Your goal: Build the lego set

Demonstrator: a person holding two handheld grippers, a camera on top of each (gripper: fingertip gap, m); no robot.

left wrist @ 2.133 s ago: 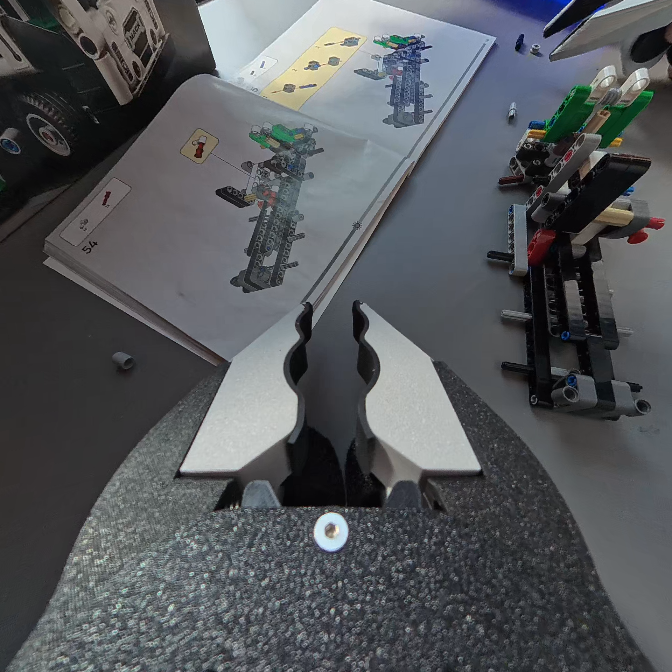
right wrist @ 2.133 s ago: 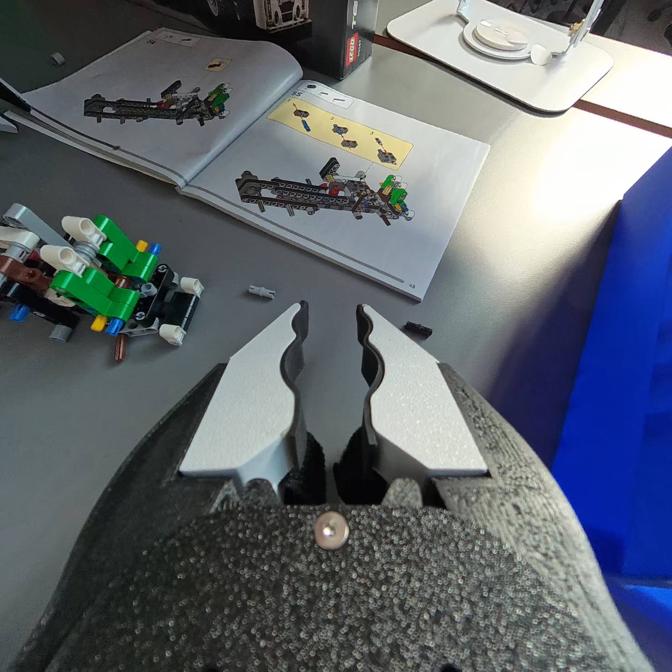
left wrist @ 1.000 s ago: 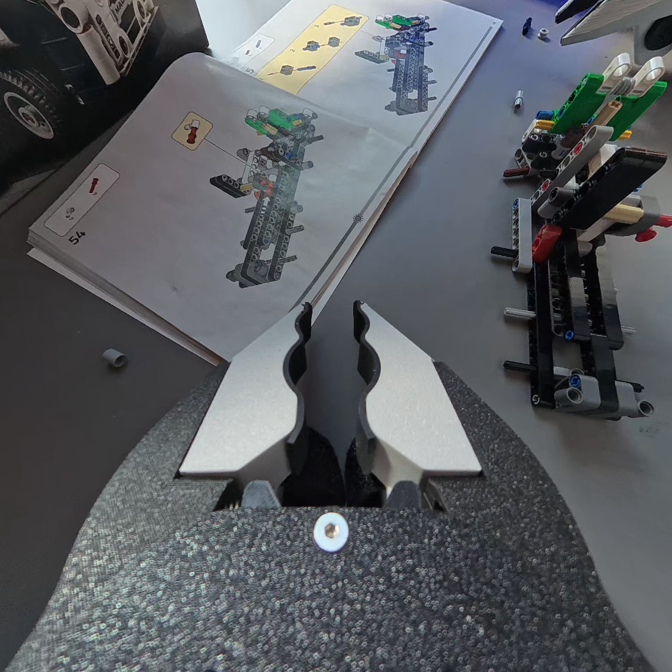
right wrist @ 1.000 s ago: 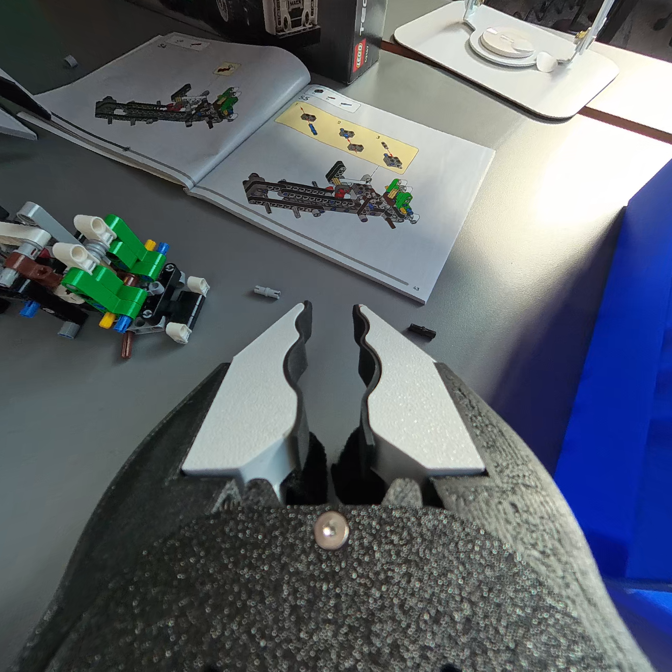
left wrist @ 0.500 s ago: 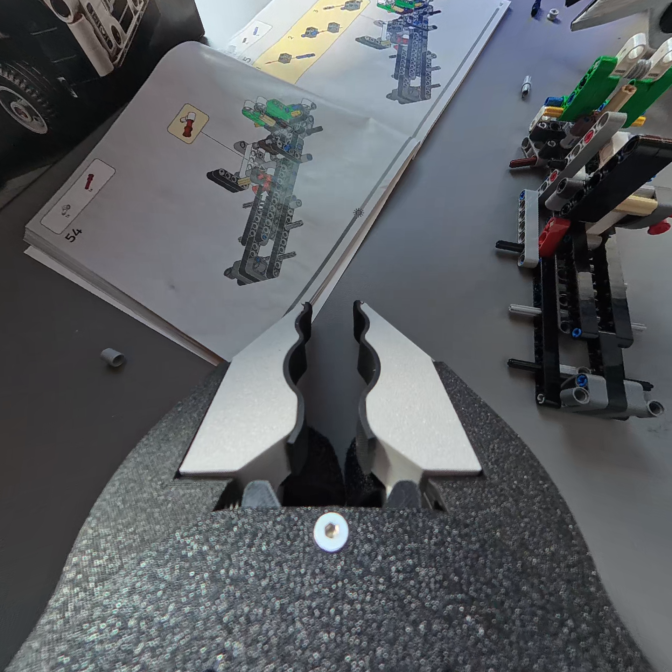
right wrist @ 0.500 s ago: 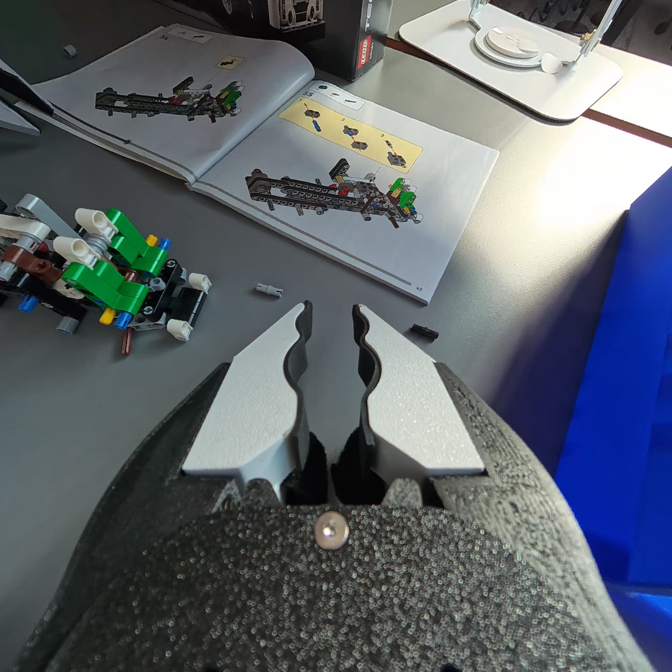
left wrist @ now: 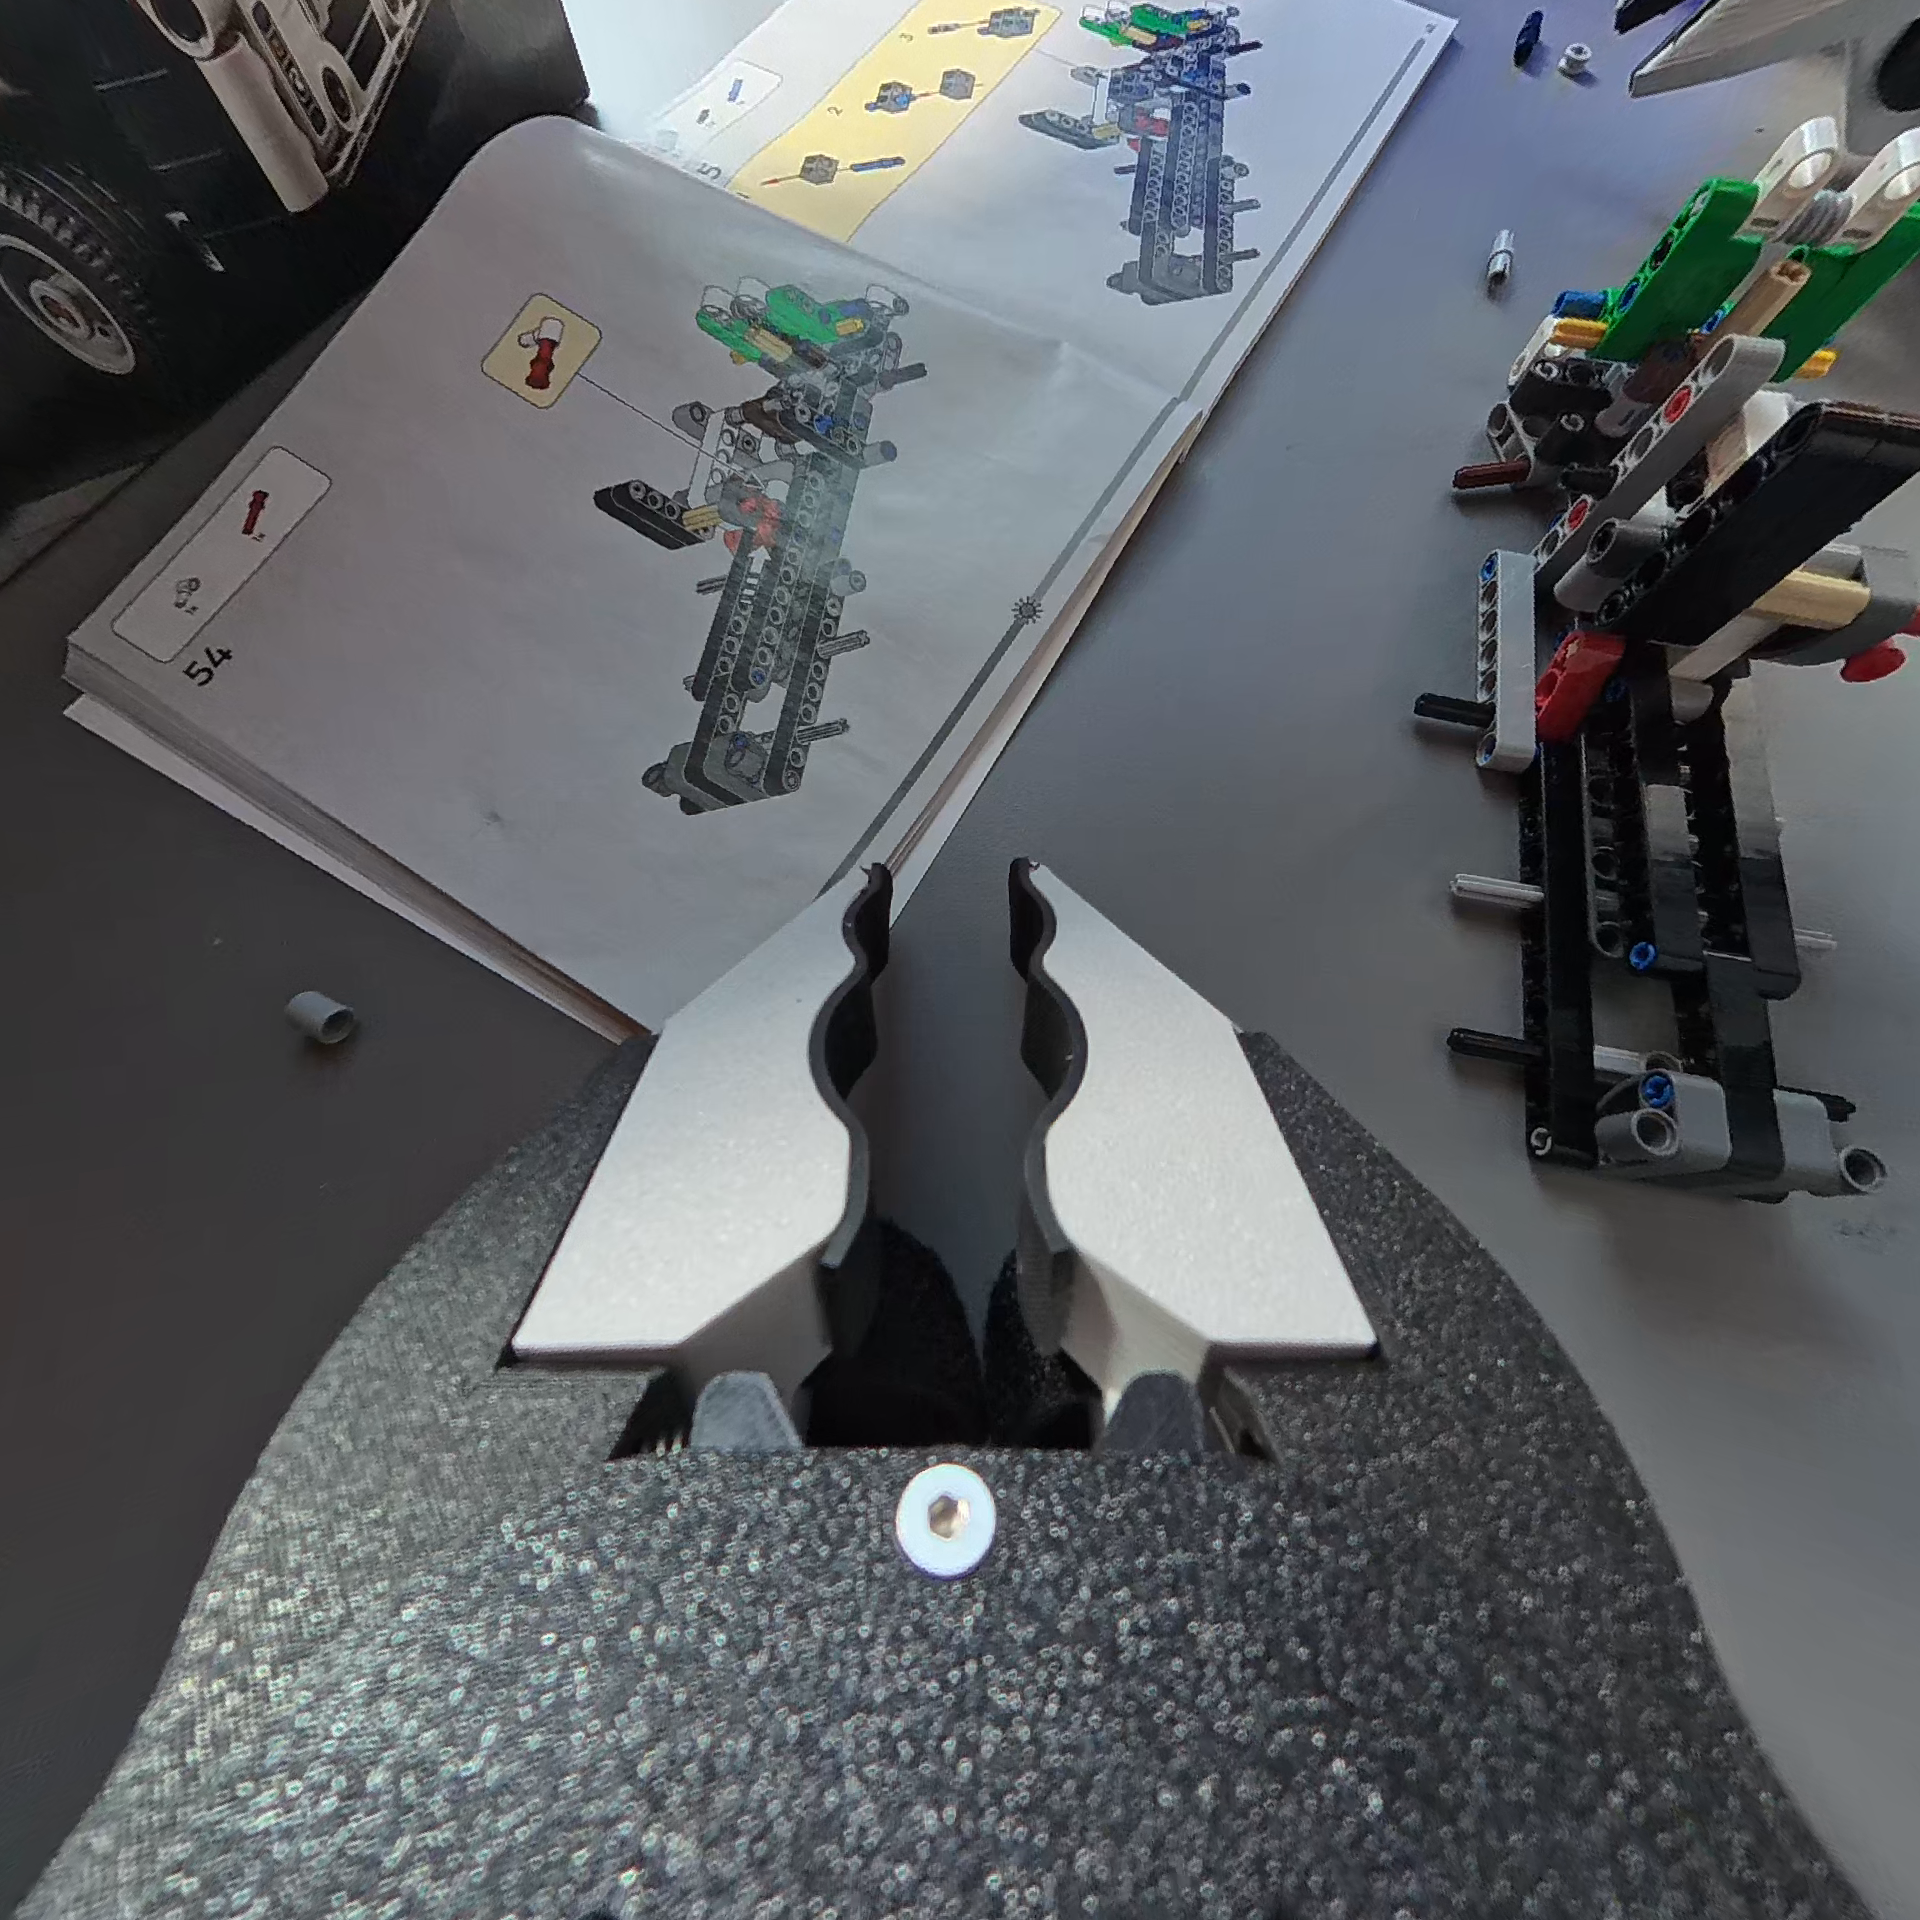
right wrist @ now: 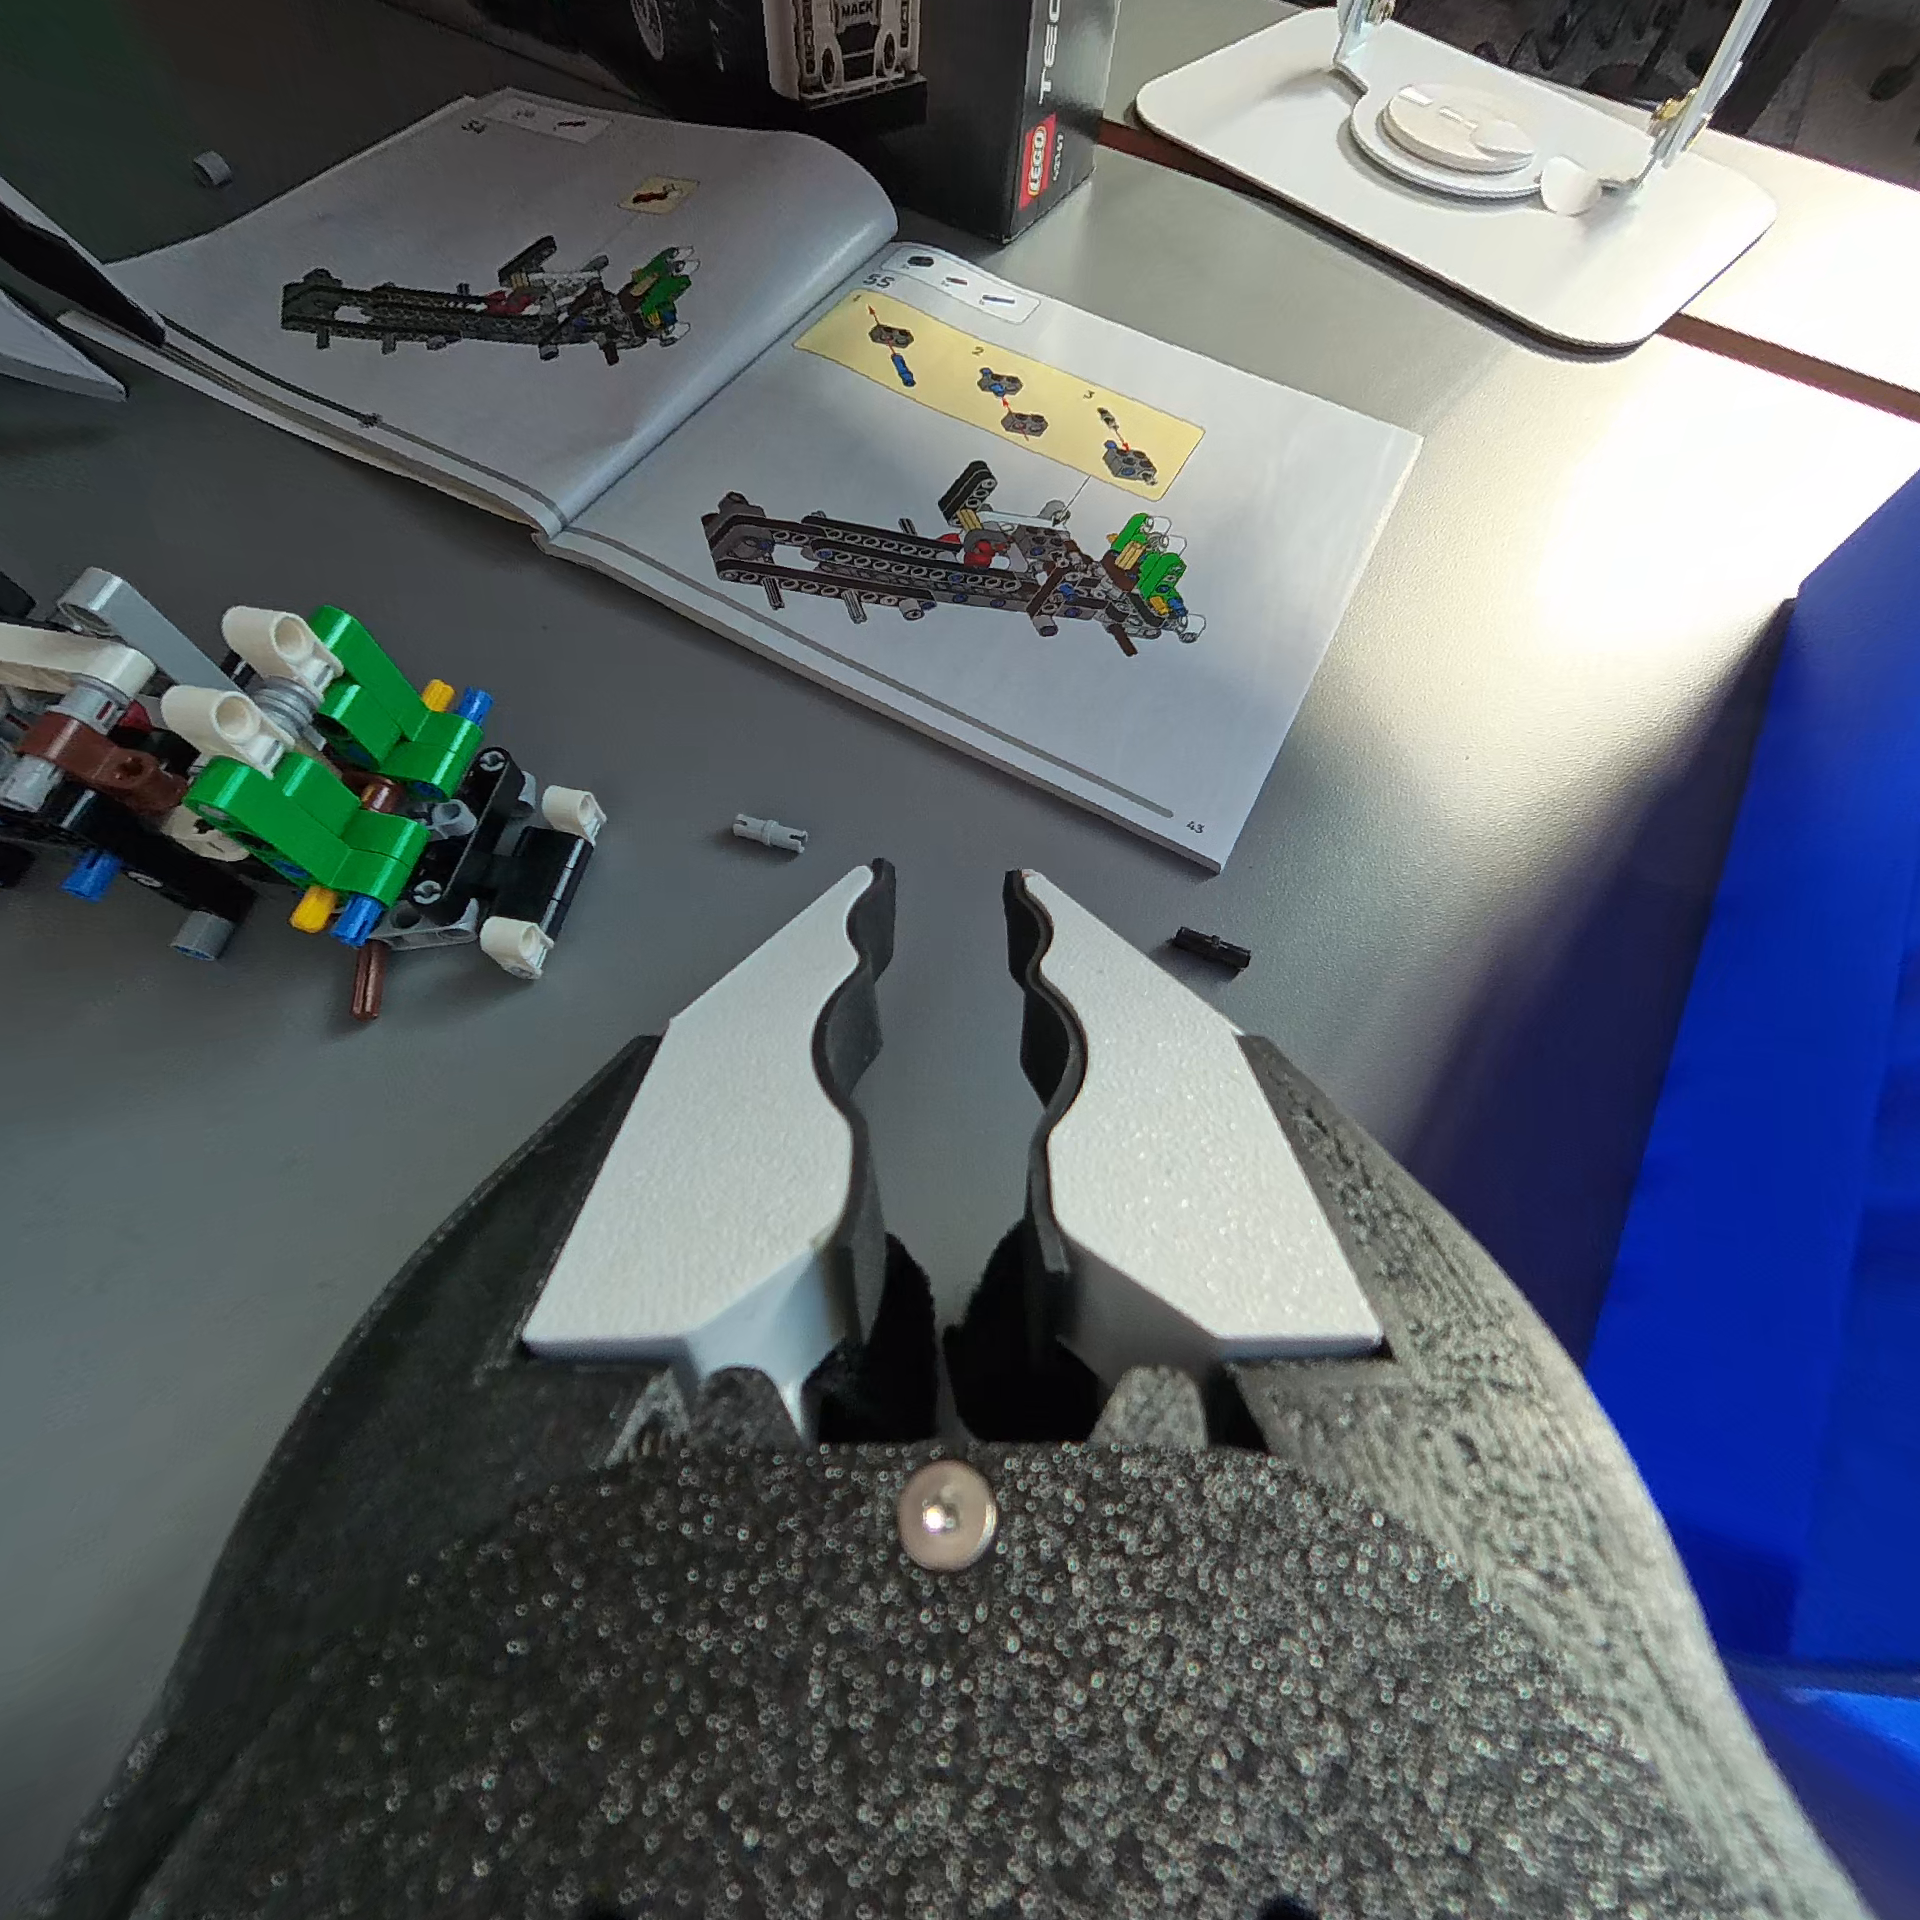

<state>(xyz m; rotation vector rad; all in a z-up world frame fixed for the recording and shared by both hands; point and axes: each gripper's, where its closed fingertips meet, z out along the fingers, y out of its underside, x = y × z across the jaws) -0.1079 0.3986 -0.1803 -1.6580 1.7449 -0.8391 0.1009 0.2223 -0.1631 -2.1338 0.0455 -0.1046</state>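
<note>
Tools both spread, gripping nothing: left tool [left wrist: 948, 873] has advanced over instruction booklet [left wrist: 499, 582]; right tool [right wrist: 948, 873] has stayed near grey pin [right wrist: 769, 831].

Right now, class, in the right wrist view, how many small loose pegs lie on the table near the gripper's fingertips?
2. A grey peg lies just left of the open right gripper; a black peg lies just right of it. Others may be hidden behind the gripper.

Brick model [right wrist: 62, 748] cut off, seemingly unfinished.
</note>
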